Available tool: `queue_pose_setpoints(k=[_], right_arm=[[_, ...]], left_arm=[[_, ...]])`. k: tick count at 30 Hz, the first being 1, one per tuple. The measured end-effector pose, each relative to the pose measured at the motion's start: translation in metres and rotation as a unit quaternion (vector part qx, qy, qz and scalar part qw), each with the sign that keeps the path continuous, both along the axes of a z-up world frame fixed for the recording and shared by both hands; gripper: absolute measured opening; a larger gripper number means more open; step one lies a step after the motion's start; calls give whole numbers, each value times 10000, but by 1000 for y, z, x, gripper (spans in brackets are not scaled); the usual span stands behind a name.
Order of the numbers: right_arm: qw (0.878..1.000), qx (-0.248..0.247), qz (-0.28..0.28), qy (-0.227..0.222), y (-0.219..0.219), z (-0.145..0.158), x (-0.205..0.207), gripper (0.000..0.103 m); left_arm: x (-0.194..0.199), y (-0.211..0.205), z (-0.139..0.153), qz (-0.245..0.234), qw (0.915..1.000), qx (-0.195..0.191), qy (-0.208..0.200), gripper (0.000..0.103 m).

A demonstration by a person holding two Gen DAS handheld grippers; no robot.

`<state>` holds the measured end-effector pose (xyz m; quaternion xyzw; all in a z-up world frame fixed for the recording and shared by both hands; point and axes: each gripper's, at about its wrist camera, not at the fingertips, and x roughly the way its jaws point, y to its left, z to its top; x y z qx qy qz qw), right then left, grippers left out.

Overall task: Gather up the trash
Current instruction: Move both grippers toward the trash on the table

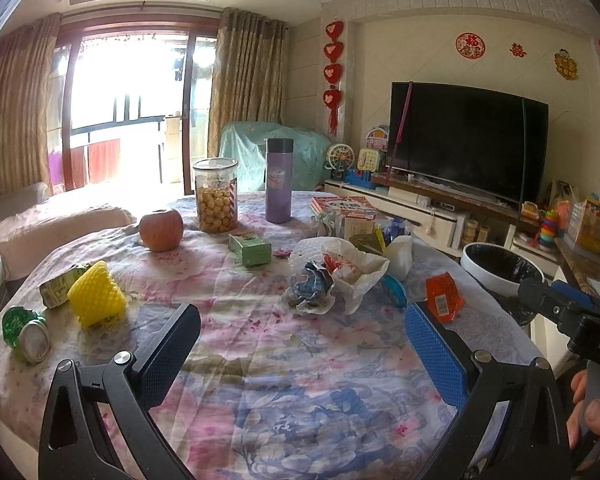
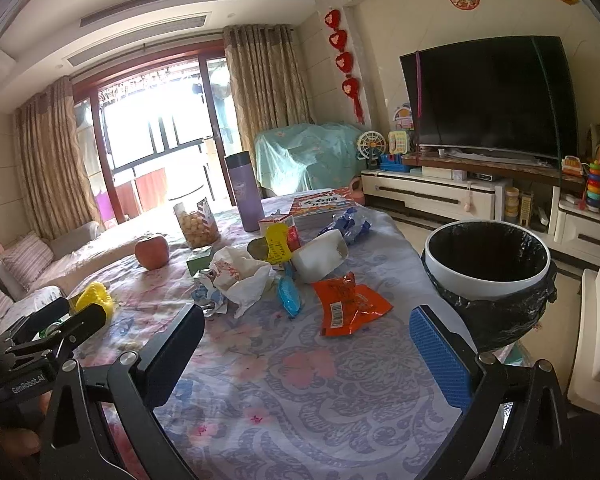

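Trash lies on a flowered tablecloth: an orange wrapper, a crumpled white bag, a crushed blue-white wrapper, a yellow foam net, a crushed green can and a green carton. A white bin with a black liner stands off the table's right edge. My left gripper is open and empty, short of the wrappers. My right gripper is open and empty, just short of the orange wrapper.
An apple, a snack jar, a purple flask and a red box stand at the far side. A TV on a low cabinet is to the right, a sofa to the left.
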<state>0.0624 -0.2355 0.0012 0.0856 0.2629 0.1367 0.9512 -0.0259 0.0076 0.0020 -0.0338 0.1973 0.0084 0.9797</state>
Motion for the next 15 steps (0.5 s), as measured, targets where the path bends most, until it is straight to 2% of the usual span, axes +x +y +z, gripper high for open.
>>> queue_pose_setpoints(k=[15], right_arm=[[10000,-12,7,-10,-1,-2,1,103]], left_arm=[[0,0,-1,-10,10000,-1,12,102]])
